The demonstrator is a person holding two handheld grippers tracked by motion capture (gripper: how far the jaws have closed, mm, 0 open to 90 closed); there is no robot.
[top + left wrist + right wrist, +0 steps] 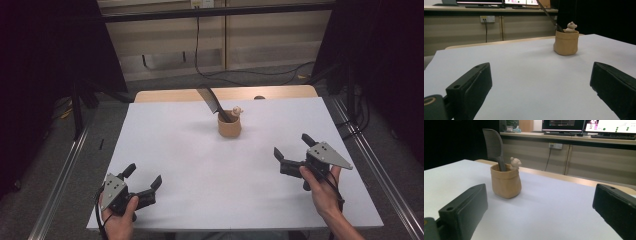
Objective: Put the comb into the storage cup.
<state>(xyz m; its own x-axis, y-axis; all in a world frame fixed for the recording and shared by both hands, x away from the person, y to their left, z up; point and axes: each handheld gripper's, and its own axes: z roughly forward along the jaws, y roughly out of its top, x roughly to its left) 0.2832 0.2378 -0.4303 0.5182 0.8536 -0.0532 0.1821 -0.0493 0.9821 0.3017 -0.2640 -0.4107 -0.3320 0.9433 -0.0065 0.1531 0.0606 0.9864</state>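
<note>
The comb stands tilted in the tan pouch at the far middle of the desk; its lower end is hidden inside, and its top is cut off in the left gripper view. A small figure pokes out beside it, too small to make out. Your left gripper and right gripper rest near the front corners, well apart from the pouch, jaws spread wide and holding nothing.
</note>
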